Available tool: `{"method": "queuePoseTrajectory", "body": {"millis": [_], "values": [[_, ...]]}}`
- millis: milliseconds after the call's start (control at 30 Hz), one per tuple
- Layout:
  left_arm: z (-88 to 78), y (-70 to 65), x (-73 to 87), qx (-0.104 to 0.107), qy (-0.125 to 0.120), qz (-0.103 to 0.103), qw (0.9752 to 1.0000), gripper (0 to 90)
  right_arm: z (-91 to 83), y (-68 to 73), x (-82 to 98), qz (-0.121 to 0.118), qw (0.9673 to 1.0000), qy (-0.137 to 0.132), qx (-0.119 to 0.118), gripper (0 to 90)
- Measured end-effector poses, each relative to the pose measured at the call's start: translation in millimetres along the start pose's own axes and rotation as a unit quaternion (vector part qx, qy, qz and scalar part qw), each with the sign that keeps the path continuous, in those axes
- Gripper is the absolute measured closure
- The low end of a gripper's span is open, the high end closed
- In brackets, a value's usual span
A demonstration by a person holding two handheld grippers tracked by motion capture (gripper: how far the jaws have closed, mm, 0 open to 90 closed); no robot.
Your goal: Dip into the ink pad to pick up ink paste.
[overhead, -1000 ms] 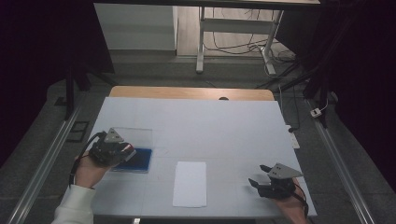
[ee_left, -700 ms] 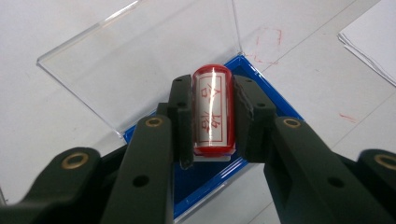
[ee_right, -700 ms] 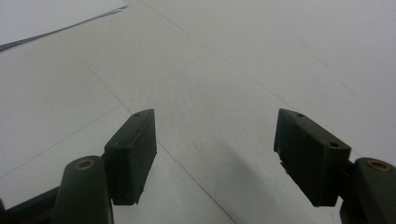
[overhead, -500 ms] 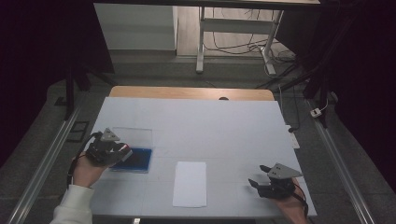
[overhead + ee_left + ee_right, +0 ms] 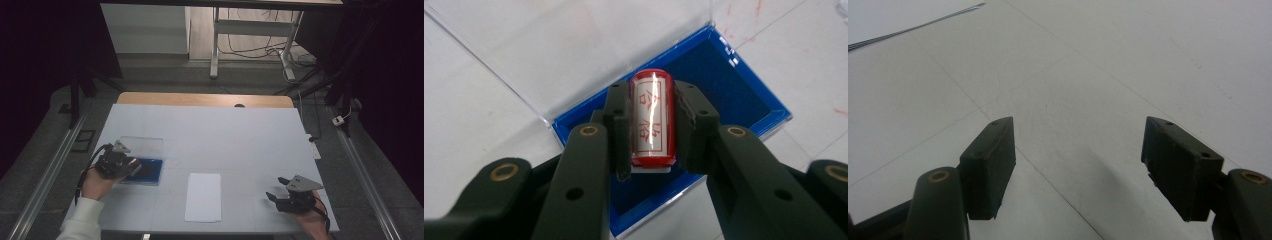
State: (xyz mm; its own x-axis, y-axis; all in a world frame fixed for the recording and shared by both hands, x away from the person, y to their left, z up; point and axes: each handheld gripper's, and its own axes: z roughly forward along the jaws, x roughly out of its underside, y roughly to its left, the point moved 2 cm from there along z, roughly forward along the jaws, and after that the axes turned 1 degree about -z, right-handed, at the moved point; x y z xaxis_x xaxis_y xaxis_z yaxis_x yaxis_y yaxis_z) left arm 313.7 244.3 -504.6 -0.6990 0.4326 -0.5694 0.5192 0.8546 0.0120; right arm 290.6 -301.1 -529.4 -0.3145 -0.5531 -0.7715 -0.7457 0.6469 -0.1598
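At the white table (image 5: 230, 130), a person's left hand (image 5: 95, 182) angles the left gripper (image 5: 651, 125) down over a blue ink pad (image 5: 744, 95) at eight o'clock, slightly lower than a second ago. Its jaws clamp a red cylindrical stamp (image 5: 651, 117), glossy, above the felt tray, clear hinged lid (image 5: 142, 146) open behind. At four o'clock the right gripper (image 5: 1078, 170) rests unmoved, jaws wide and empty, beside a paper sheet (image 5: 203, 196).

left gripper (image 5: 652, 125) clamped, right gripper (image 5: 1078, 170) fingers apart
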Motion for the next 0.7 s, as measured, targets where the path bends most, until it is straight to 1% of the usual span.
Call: {"method": "queuePoseTrajectory", "body": {"millis": [133,267,400,500,700], "values": [[0.1,1.8,0.8,0.004,0.001,-0.005,1.0,69.8,0.4,-0.1,0.2,0.0,1.0,0.001,0.0,29.2],[0.4,0.3,0.0,-0.001,0.005,-0.003,1.0,69.8,0.3,0.2,0.1,-0.001,1.0,0.001,0.0,29.2],[0.8,-1.9,-1.3,-0.008,0.01,-0.001,0.9999,69.8,0.0,0.2,-0.3,0.0,1.0,0.001,0.001,29.2],[1.5,-4.6,-2.8,-0.019,0.016,0.005,0.9997,69.8,0.8,0.5,-0.3,0.0,1.0,-0.001,-0.002,29.2],[5.0,-10.6,-6.8,-0.04,0.042,0.019,0.9982,69.9,1.5,1.9,-0.9,0.001,1.0,0.001,-0.002,29.3]]}}
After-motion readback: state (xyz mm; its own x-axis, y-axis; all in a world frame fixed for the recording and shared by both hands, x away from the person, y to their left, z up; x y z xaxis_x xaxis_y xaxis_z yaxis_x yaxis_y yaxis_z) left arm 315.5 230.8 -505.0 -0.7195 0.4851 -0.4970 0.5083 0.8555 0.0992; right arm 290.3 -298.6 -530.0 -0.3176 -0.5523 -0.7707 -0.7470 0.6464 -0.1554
